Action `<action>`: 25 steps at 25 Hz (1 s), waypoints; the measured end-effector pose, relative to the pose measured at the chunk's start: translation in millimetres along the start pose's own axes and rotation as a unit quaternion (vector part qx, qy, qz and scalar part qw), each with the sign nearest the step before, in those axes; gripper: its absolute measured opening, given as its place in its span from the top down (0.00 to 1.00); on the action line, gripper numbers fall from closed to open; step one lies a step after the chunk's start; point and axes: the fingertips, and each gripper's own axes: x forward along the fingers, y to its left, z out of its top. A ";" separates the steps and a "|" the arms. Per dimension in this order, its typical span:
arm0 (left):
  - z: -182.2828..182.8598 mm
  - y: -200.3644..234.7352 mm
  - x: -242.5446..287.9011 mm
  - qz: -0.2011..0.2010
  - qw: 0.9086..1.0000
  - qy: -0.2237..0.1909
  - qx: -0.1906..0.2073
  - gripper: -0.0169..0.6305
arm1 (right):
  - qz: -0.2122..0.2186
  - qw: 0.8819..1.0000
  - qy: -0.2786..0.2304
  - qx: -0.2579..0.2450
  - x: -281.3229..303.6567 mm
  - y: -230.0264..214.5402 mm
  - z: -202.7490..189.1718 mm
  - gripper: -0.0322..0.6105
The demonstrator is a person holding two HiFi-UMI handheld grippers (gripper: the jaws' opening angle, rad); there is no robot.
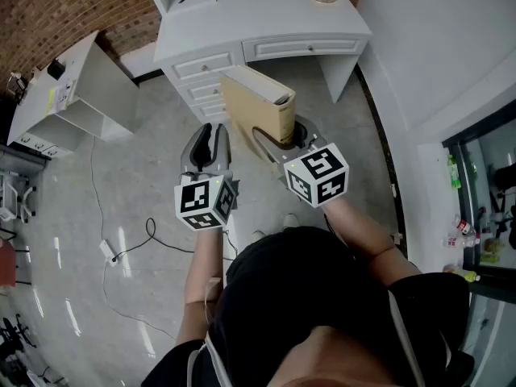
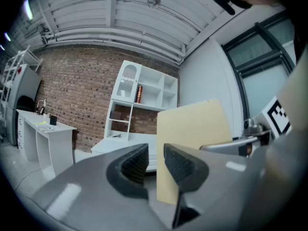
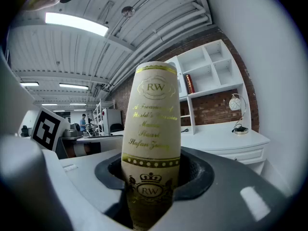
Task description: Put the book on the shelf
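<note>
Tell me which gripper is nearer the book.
Right. The right gripper is clamped on the book at its spine. The left gripper sits just left of it, jaws slightly apart and empty, not touching it.

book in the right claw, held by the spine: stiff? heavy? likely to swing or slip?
Probably stiff: the book looks hardbound, its cover flat with no sag. Likely hefty for this grip: the right claw pinches only one end of the spine, so it may pivot. The glossy gilt spine could slip.
</note>
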 end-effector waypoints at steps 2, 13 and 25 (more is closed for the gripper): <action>-0.2 -1.1 2.6 -0.001 1.000 0.002 0.000 0.84 | 0.002 1.000 0.001 0.001 1.2 -1.7 1.0 0.59; -10.5 -27.3 26.6 -0.013 1.000 0.015 -0.007 0.84 | 0.022 0.999 -0.002 0.029 -6.7 -28.4 1.5 0.60; -29.3 -68.6 64.7 -0.034 0.999 0.041 0.012 0.93 | 0.023 0.999 -0.004 0.023 -18.3 -80.8 2.1 0.60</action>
